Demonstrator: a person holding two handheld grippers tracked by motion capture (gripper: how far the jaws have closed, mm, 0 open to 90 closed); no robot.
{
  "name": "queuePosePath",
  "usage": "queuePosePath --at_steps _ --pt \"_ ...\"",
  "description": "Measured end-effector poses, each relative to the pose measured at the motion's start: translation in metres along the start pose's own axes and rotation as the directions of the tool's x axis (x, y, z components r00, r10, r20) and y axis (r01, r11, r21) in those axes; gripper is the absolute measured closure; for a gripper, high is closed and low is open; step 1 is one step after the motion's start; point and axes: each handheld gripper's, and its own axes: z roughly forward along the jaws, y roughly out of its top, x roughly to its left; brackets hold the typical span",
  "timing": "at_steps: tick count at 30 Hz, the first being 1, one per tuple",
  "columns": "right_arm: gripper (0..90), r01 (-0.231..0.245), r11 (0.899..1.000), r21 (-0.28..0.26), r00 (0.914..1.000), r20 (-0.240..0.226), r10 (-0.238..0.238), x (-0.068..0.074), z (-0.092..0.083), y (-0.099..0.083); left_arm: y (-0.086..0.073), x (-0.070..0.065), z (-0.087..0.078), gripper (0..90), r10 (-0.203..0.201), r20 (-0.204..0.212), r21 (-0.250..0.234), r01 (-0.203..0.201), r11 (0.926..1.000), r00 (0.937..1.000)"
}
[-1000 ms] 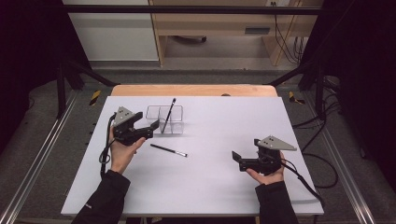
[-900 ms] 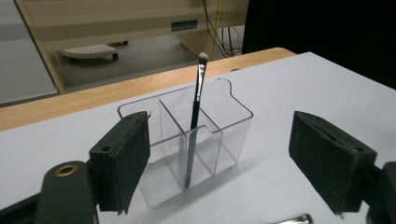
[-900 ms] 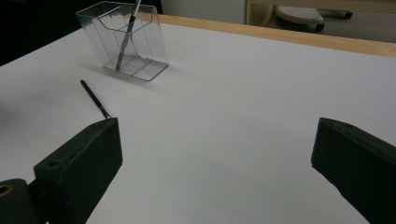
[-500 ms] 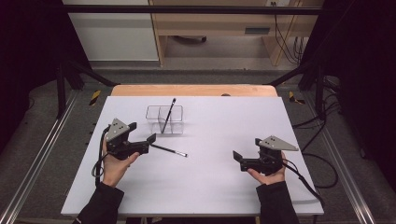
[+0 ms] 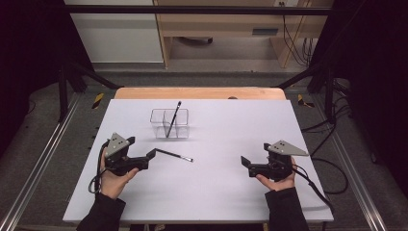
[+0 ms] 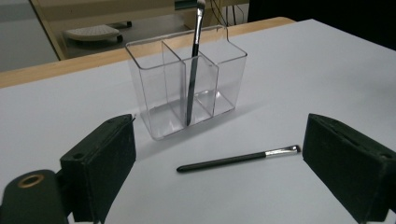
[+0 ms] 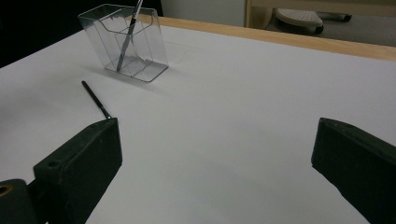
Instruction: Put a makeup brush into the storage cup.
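A clear three-part organizer (image 5: 180, 126) (image 6: 149, 93) (image 7: 144, 56) stands on the white table's far left. A black brush (image 5: 173, 118) (image 6: 194, 60) (image 7: 128, 39) leans upright in its middle compartment. A second black brush (image 5: 175, 155) (image 6: 233, 160) (image 7: 95, 100) lies flat in front of the organizer. My left gripper (image 5: 148, 159) (image 6: 219, 140) sits low just left of that brush's handle end. Its jaws have just been opening, and they stand wide with the brush ahead on the table, untouched. My right gripper (image 5: 246, 167) (image 7: 215, 149) rests open at the right with nothing between its jaws.
The white tabletop (image 5: 216, 202) lies on a wooden board whose edge (image 5: 202, 93) shows at the back. Metal frame rails (image 5: 43, 159) run along both sides. Cables (image 5: 332, 168) trail on the floor at the right.
My left gripper has come away from beside the organizer, toward the near edge and lower, ending by the lying brush. Its jaws stand wider. The right gripper has kept still.
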Motion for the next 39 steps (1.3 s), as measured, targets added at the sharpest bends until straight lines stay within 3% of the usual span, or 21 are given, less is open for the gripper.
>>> queuePosePath --at_steps 6,18,32,39 --pt "2.4 -0.001 1.000 -0.002 1.0000 -0.001 0.001 0.000 -0.001 0.000 -0.009 0.004 -0.003 8.4 -0.012 -0.015 0.008 0.012 0.9999 0.9998" --pt "2.4 -0.002 1.000 0.002 1.0000 -0.005 0.002 0.000 0.000 0.000 -0.006 0.010 -0.003 7.7 -0.016 -0.006 0.025 0.016 0.9996 0.9999" --pt "2.5 0.000 1.000 0.005 0.9999 -0.011 0.000 0.000 0.001 -0.001 0.008 0.010 0.009 8.0 0.033 0.027 0.074 -0.035 0.9967 0.9991" --pt "2.6 0.002 1.000 0.006 0.9999 -0.011 -0.002 0.001 0.002 -0.001 0.017 0.009 0.027 8.1 0.056 0.063 0.116 -0.063 0.9913 0.9964"
